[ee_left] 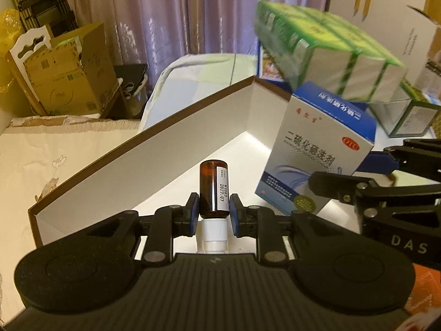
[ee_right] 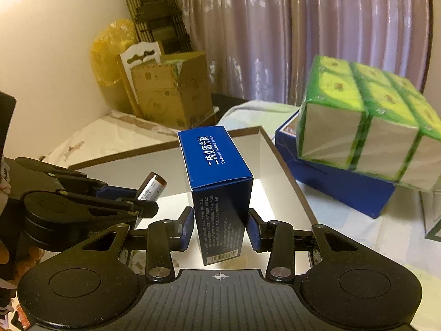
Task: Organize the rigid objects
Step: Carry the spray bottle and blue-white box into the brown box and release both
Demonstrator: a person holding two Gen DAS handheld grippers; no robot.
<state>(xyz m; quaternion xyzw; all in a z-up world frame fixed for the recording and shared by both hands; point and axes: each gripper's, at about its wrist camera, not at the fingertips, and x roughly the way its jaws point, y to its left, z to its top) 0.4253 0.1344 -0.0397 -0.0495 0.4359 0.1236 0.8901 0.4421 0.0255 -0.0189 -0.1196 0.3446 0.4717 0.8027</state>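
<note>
My left gripper [ee_left: 214,211] is shut on a small amber bottle [ee_left: 213,190] with a white cap, held over the inside of a white open box with a brown rim [ee_left: 137,154]. My right gripper [ee_right: 220,229] is shut on a blue and white medicine carton [ee_right: 217,176], also above the white open box [ee_right: 281,171]. In the left wrist view the medicine carton [ee_left: 317,149] hangs to the right of the bottle, with the right gripper's fingers [ee_left: 391,160] behind it. In the right wrist view the amber bottle [ee_right: 153,187] and the left gripper [ee_right: 121,201] show at the left.
A shrink-wrapped pack of green boxes [ee_right: 369,127] rests on a dark blue box [ee_right: 344,184] right of the white box. A glass-sided box [ee_left: 408,118] stands at far right. Cardboard boxes [ee_left: 69,74], a yellow bag and a folded rack stand behind, before a curtain.
</note>
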